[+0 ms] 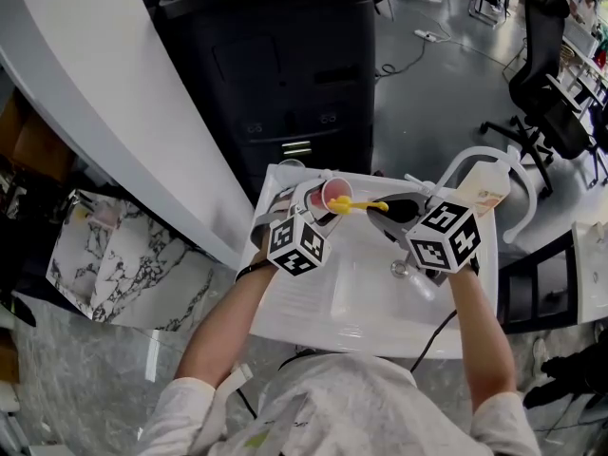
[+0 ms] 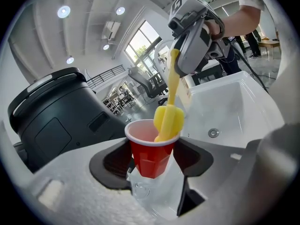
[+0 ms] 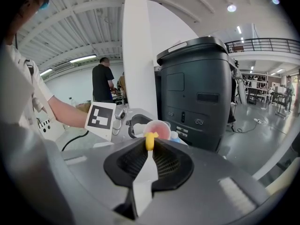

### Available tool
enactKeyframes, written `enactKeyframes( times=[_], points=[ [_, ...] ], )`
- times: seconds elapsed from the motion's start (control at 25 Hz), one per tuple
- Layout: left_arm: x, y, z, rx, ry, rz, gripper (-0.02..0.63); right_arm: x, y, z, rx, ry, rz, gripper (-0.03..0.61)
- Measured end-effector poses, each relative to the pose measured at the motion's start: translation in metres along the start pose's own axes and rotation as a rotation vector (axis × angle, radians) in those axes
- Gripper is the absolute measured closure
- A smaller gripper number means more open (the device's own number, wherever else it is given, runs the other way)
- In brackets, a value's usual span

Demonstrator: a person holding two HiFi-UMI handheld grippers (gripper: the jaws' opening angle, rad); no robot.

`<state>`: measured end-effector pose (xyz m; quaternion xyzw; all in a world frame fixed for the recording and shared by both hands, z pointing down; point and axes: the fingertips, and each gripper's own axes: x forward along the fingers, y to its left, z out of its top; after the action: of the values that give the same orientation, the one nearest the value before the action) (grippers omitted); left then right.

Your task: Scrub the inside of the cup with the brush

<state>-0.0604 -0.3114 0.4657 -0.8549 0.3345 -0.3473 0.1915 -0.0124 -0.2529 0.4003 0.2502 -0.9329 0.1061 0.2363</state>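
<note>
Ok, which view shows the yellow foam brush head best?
Left gripper view: the yellow foam brush head is large and sharp, leaning on the rim of the red plastic cup, tip inside. Head view shows it tiny from above. Right gripper view shows only the yellow handle end-on between its jaws.

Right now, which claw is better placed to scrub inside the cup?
The right claw: it grips the yellow brush, whose head sits at the rim of the red cup. The left claw only holds that cup.

White sink basin [image 1: 380, 300], dark machine [image 1: 275, 74] behind, office chair [image 1: 546, 88] nearby.
</note>
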Motion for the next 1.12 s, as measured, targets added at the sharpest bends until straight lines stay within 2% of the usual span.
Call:
enactKeyframes(
  times=[0.44,0.92,1.12],
  points=[
    [0.002,-0.009,0.0,0.031,0.02,-0.021,0.331,0.002,0.009,0.008,-0.067,0.021,0.003,0.545],
    [0.004,-0.028,-0.002,0.133,0.036,-0.069,0.331,0.001,0.0,0.008,-0.054,0.028,0.012,0.545],
    [0.004,-0.032,-0.002,0.152,0.035,-0.074,0.331,-0.001,-0.004,0.008,-0.049,0.031,0.016,0.545]
  ],
)
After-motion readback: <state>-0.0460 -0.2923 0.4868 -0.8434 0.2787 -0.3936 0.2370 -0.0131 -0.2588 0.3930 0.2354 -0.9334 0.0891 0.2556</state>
